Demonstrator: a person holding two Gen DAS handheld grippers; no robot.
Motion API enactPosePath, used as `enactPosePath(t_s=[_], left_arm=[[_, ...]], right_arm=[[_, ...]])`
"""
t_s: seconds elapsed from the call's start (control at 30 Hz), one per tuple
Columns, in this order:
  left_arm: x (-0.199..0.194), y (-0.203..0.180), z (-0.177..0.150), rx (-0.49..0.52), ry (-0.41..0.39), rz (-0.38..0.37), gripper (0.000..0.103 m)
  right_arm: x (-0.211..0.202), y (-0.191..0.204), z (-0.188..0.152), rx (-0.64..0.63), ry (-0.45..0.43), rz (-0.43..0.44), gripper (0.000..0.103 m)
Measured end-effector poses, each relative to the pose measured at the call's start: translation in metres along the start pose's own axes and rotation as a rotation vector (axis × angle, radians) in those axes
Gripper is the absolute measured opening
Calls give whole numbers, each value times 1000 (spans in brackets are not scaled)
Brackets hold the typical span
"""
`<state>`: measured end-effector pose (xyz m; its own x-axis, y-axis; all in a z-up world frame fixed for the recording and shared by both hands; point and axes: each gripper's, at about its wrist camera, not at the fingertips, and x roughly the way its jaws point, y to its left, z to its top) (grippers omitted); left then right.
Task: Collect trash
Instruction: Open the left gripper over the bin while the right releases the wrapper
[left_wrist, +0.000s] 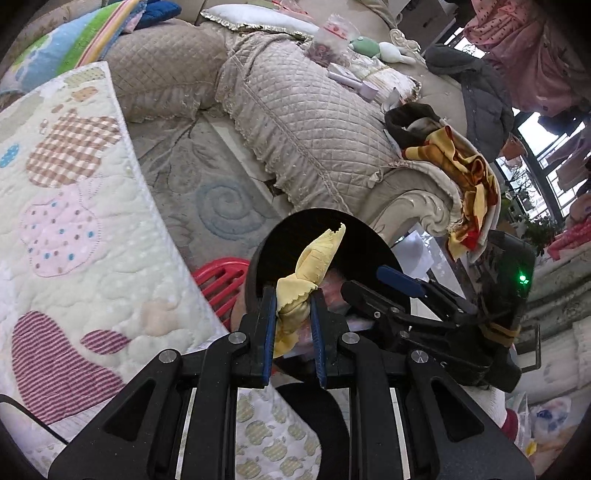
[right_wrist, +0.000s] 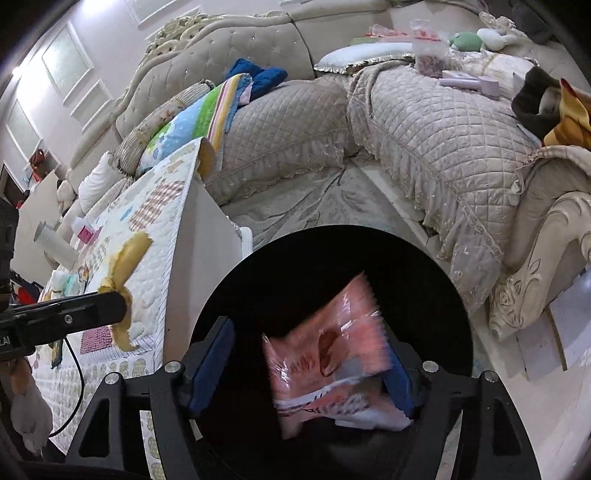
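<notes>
Right wrist view: over the black bin (right_wrist: 258, 295) my right gripper (right_wrist: 306, 369) stands open, pink packet (right_wrist: 332, 350) loose between its pads, while my left gripper (left_wrist: 293, 321) still-undumped clamps a yellow wrapper (left_wrist: 306, 273).

Wrapper (right_wrist: 332, 354) over bin (right_wrist: 258, 288), quilted table (right_wrist: 155, 236) left, sofa (right_wrist: 424, 122) behind.

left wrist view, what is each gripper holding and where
The left gripper pinches the yellow wrapper at its crumpled lower end. The right gripper's fingers are apart; the pink packet looks released above the black bin.
</notes>
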<state>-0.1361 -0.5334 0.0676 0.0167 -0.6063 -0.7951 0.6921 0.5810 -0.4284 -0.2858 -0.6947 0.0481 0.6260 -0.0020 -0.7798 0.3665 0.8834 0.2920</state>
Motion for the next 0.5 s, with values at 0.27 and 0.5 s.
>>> enactPosePath(t_s=[0.27,0.5], left_arm=[[9,-5,4,-12,5,-60,16],[8,-3,3,-27,-3,-76,49]], right_arm=[[-21,-12,1,20,-37,-31,73],[-27,-16,0,32,-43,-46,74]])
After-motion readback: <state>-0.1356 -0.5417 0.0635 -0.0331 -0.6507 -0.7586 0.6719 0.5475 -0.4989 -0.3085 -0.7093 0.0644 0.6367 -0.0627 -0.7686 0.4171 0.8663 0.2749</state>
